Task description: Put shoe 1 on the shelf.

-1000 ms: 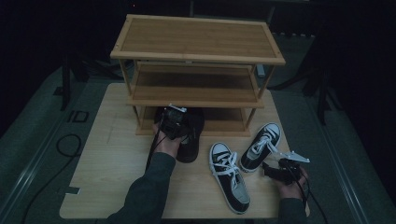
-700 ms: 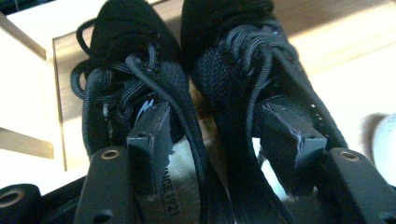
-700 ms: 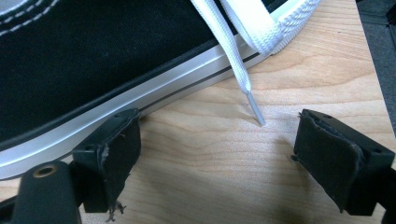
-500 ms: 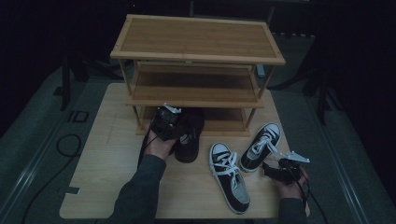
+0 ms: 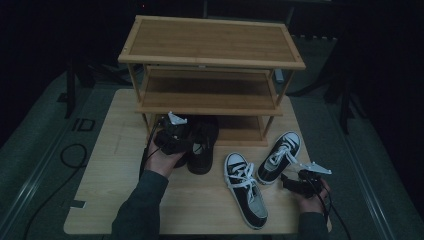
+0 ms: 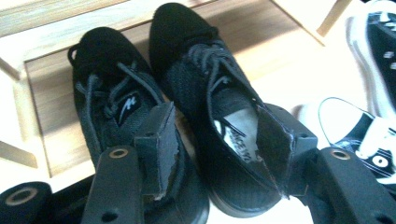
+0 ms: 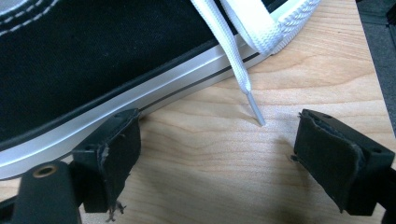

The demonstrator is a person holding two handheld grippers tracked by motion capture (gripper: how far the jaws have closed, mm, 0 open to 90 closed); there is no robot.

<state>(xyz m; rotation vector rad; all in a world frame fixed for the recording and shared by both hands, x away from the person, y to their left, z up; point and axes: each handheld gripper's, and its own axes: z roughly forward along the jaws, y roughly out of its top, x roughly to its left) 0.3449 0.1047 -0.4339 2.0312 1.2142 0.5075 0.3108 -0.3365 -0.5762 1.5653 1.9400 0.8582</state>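
The left gripper (image 5: 176,134) hovers over a pair of black shoes at the foot of the wooden shoe rack (image 5: 210,60), near the centre of the bench (image 5: 100,200). In the left gripper view its jaws straddle the heel end of the right-hand black shoe (image 6: 219,116); they have just been closing in, the shoe's collar between them, but the pads do not visibly press on it. The other black shoe (image 6: 112,107) lies just beside it at nine o'clock, the two touching along their sides, toes pointing to twelve o'clock onto the rack's bottom shelf (image 6: 51,107).

The right gripper (image 5: 299,181) rests low at the bench's five o'clock corner. Its jaws stand apart with bare wood between them. One pad (image 7: 109,154) sits against the white sole of a black-and-white sneaker (image 5: 279,157), whose white lace (image 7: 238,60) hangs down to the wood between the jaws. A second black-and-white sneaker (image 5: 245,189) lies just beside the first at nine o'clock, toe toward the near edge.
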